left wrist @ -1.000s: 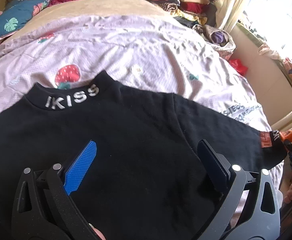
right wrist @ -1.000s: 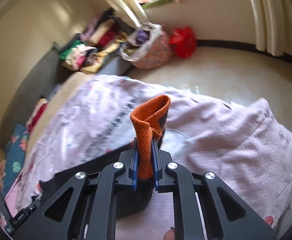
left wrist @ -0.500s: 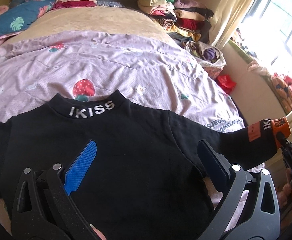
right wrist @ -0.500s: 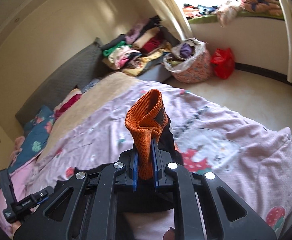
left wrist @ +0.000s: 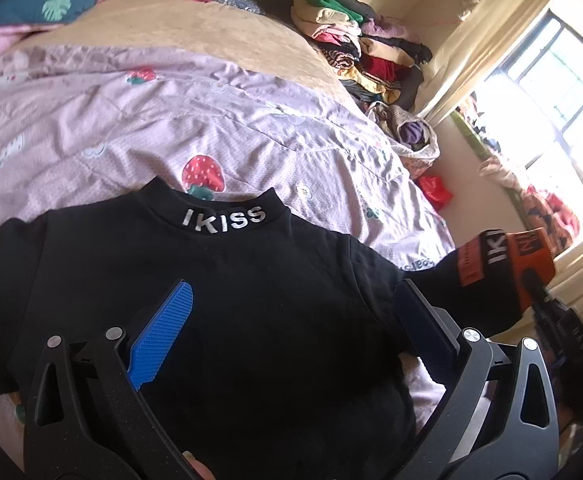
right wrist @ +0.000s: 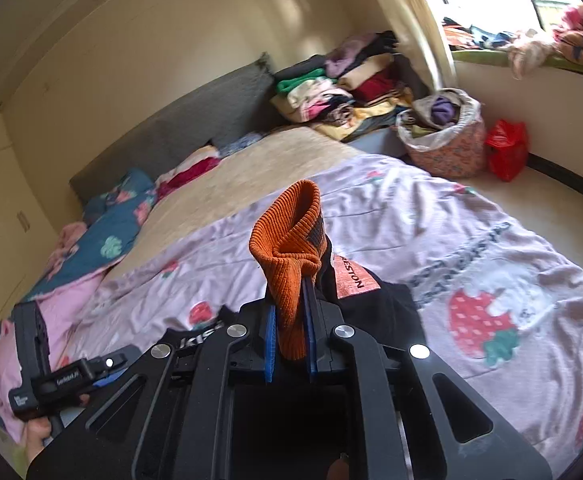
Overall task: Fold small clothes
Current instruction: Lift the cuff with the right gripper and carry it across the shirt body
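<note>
A black sweater (left wrist: pixel 231 300) lies flat on the bed, its collar lettered "IKISS" (left wrist: pixel 223 218) pointing away from me. My left gripper (left wrist: pixel 291 320) hovers open over the sweater's body, nothing between its blue pads. The right sleeve is lifted off the bed by its orange cuff (left wrist: pixel 527 256). My right gripper (right wrist: pixel 289 320) is shut on that orange cuff (right wrist: pixel 287 248), which stands up out of the pads. In the left wrist view the right gripper (left wrist: pixel 551 320) shows at the far right; the right wrist view catches the left gripper (right wrist: pixel 51 380) at lower left.
A pink strawberry-print quilt (left wrist: pixel 171 120) covers the bed. Stacks of folded clothes (left wrist: pixel 363 48) sit at the far corner, with a basket (right wrist: pixel 443 140) and a red bag (right wrist: pixel 507 152) on the floor beside the bed. Pillows (right wrist: pixel 119 216) lie at the headboard.
The right gripper has lifted the cuff and swung round towards the bed's head, raising the sleeve off the quilt. The left gripper has drawn back and up; it stays open.
</note>
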The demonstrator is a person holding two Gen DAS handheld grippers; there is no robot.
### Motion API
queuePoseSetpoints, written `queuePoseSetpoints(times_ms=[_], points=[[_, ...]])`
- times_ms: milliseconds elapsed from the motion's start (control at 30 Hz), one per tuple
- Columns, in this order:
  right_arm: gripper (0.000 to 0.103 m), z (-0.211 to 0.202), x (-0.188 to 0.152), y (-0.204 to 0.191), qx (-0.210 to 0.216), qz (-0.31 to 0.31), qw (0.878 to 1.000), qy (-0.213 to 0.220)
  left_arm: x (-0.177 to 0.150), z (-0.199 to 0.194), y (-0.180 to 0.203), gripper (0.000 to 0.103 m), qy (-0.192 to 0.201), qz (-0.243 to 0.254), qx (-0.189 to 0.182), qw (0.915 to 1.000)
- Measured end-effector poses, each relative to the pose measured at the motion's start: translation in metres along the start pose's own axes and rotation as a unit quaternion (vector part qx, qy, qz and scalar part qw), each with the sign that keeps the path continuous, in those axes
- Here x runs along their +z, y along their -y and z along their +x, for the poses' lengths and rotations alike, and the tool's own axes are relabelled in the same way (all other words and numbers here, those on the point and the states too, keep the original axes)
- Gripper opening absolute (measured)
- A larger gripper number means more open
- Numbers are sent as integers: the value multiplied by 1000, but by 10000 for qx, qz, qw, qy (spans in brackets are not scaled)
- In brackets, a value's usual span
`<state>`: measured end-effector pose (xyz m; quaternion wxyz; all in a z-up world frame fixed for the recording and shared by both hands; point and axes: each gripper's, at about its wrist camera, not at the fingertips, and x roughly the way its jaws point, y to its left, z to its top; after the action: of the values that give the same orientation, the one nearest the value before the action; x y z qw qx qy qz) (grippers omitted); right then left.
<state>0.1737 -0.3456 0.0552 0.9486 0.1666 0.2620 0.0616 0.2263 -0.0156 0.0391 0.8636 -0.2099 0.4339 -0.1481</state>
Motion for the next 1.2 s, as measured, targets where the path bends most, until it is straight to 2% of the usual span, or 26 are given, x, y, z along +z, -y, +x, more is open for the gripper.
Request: queuePoseSetpoints(times_ms=[367, 533, 900, 1000, 1067, 1200], points=[[11, 41, -34, -67, 311, -439, 9975, -457, 1, -12, -51, 95, -85, -523, -641, 9965], [11, 60, -55, -85, 448, -504, 9954, -682, -5, -8, -70, 95, -273, -737, -882, 9930], [14, 94, -111, -109, 597, -547, 9881, -1304, -19, 10, -95, 95, -587, -1043, -944, 9883], [19, 99, -124, -111, 687, -507, 9849, -1506, -21, 17, -100, 95, -690, -1104, -953, 9869], [30, 99, -129, -111, 787, -477, 9824, -1623, -24, 21, -101, 95, -763, -1139, -967, 9858], [40, 89, -138, -110, 1038, -518, 9774, -1765, -31, 30, -100, 95, -938, -1151, -983, 9840]])
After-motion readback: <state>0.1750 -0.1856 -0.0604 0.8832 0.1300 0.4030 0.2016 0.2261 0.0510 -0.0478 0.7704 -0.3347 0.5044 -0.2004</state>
